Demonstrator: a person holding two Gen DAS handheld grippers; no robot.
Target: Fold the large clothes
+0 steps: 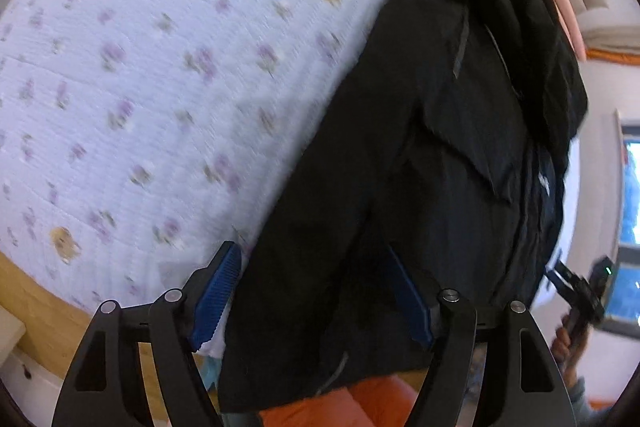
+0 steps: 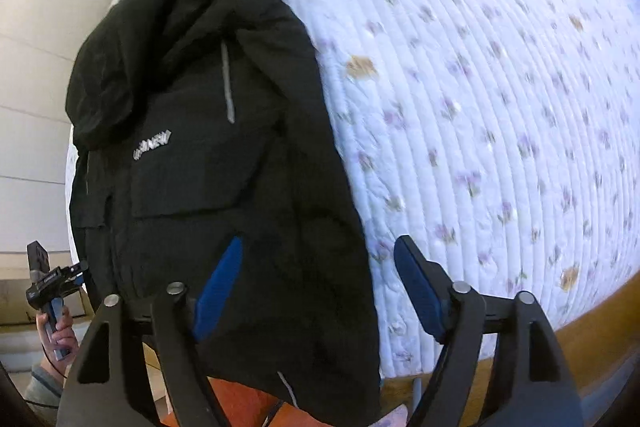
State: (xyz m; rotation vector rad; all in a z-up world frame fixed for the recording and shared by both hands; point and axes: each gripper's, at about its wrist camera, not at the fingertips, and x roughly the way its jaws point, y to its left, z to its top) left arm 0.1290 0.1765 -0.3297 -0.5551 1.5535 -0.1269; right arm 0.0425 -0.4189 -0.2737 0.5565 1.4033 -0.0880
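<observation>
Bedspread (image 1: 160, 67) flowers motion-blurred; black jacket (image 2: 208, 167) hem cut off below

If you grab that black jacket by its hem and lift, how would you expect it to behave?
The black jacket would probably sag and drape, since it already lies in soft folds on the quilt. Its padded look suggests some bulk and weight. The smooth shell may slip between the pads.

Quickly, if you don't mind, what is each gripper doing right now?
Left gripper: open, holding nothing, over the black jacket.
Right gripper: open, holding nothing, over the jacket's edge.
</observation>
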